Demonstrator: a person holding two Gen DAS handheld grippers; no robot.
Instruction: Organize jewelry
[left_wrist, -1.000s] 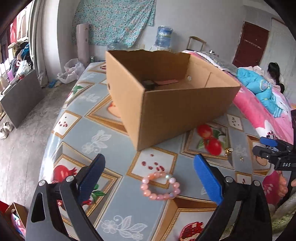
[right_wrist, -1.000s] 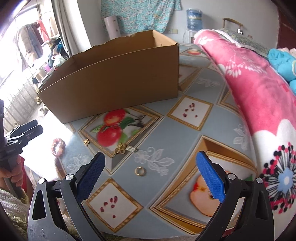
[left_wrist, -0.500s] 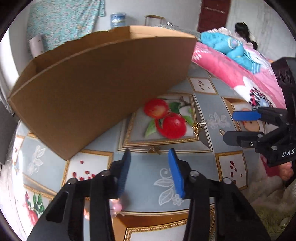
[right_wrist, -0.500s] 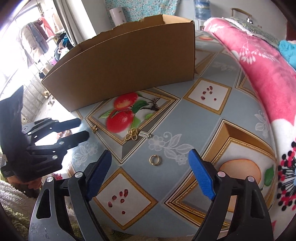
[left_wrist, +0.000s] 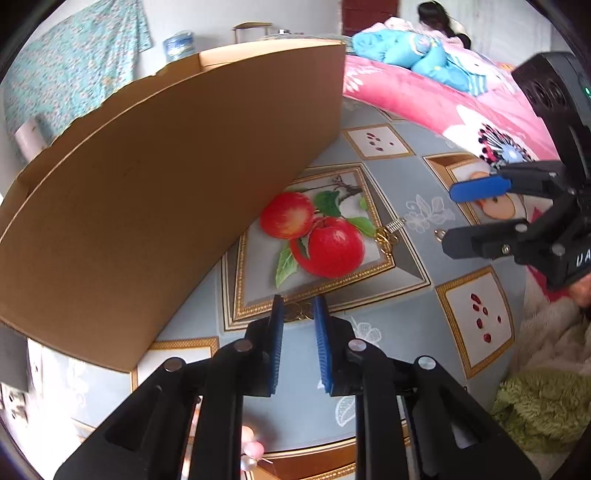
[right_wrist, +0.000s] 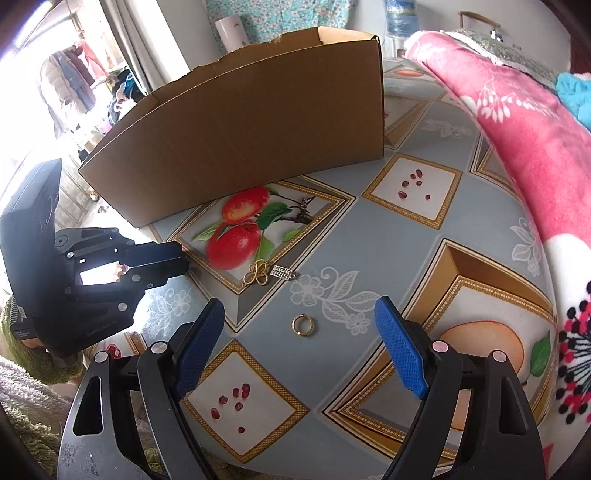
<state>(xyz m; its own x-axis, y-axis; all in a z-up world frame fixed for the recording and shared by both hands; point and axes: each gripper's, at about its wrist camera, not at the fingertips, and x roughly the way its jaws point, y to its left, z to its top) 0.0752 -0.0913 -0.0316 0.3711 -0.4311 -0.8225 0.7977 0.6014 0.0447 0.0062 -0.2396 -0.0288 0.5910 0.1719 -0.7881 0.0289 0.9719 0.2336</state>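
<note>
Both tongs (left_wrist: 298, 308) (right_wrist: 300, 325) angled down, left narrowed

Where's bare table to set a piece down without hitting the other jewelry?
Free: the grey stretch between the box and the pink blanket, around the seed square. Crowded: below the apple picture, where the gold knot, silver charm and ring lie between both grippers.

We are seeing only a few pink beads (left_wrist: 255, 448) peeking out below the left gripper (left_wrist: 298, 314); its black arms are hiding the rest.
</note>
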